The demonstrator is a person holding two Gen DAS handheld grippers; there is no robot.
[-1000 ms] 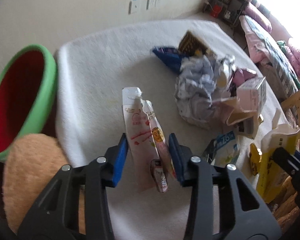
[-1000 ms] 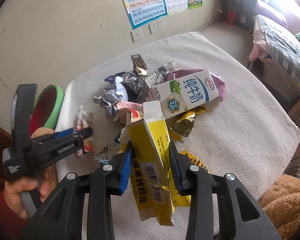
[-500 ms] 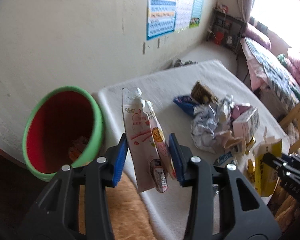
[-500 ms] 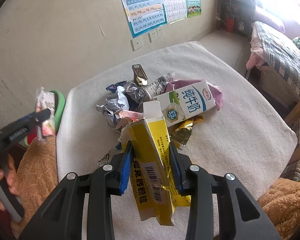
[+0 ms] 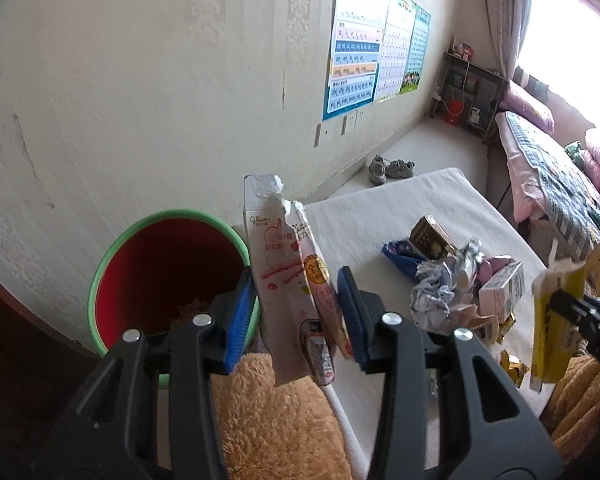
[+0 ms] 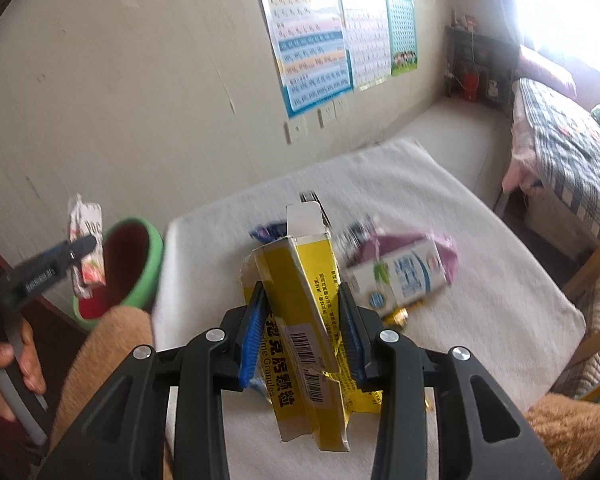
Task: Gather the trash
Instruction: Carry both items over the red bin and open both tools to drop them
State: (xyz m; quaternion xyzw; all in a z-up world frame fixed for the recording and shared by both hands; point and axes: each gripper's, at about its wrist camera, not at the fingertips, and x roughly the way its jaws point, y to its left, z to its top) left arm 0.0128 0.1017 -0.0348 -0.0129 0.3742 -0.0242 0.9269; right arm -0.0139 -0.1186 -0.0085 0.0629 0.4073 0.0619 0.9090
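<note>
My left gripper [image 5: 296,312] is shut on a torn white and pink snack wrapper [image 5: 284,280] and holds it in the air beside the rim of a red bin with a green rim [image 5: 160,276]. It also shows in the right wrist view [image 6: 85,250], with the wrapper [image 6: 86,240] above the bin [image 6: 140,264]. My right gripper [image 6: 302,326] is shut on a flattened yellow medicine box [image 6: 304,316] above the white table [image 6: 480,280]. The box also shows at the right of the left wrist view [image 5: 552,328].
A pile of trash lies on the table: crumpled paper [image 5: 434,292], a milk carton [image 6: 400,276], a blue wrapper [image 5: 400,254], a dark box [image 5: 432,236]. A brown fuzzy cushion [image 5: 276,428] sits at the near edge. Shoes [image 5: 390,168] lie by the wall.
My left gripper has carried the wrapper up and left from over the table to beside the bin. My right gripper has lifted and swung left with the yellow box.
</note>
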